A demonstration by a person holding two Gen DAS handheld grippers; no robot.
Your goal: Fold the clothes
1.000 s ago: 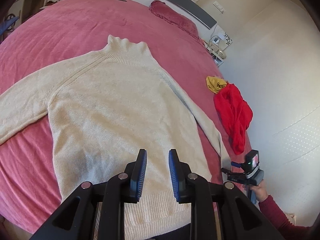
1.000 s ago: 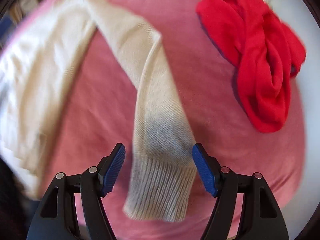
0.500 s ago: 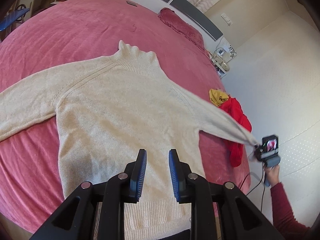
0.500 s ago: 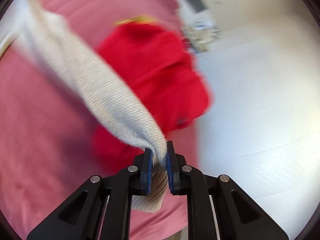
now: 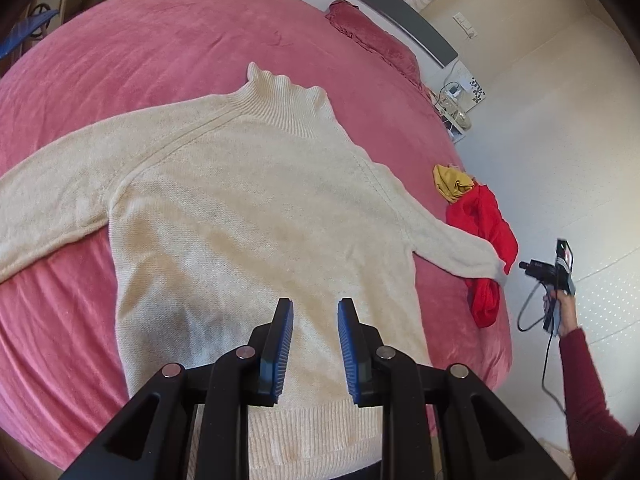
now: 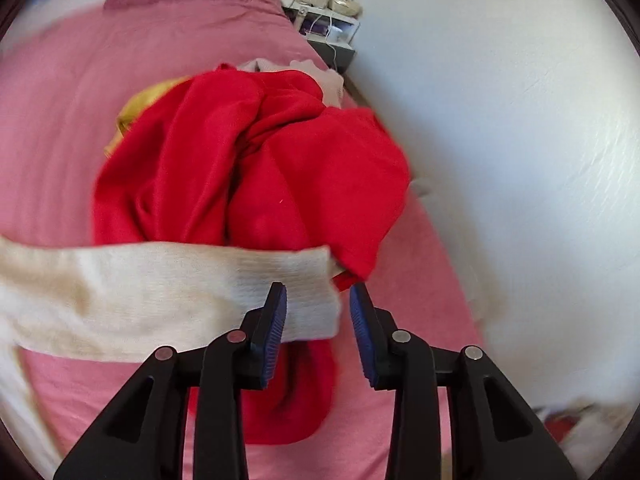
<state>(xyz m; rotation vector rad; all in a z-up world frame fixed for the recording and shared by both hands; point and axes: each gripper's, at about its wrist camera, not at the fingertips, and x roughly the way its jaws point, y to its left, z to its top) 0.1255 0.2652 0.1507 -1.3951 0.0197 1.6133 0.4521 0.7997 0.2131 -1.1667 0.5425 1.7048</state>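
A cream sweater point(image 5: 248, 216) is shown spread face-up on a pink bedspread point(image 5: 160, 32), its hem lying directly beneath the left gripper point(image 5: 312, 344), whose jaws are held narrowly apart with nothing between them. Ahead and to the right of that gripper, the sweater's sleeve point(image 5: 452, 248) is laid outward across a red garment point(image 5: 486, 240), beside a yellow cloth point(image 5: 452, 182). In the right wrist view, the sleeve cuff point(image 6: 304, 300) is seen just ahead of the right gripper point(image 6: 318, 320), whose jaws are opening; no pad is pressed on the knit. For a clean fold, the sleeve is best kept straight and free of the red garment before being carried across the body. The other sleeve's end is cut off at the left edge. The right wrist view is blurred, so contact between cuff and left pad cannot be settled.
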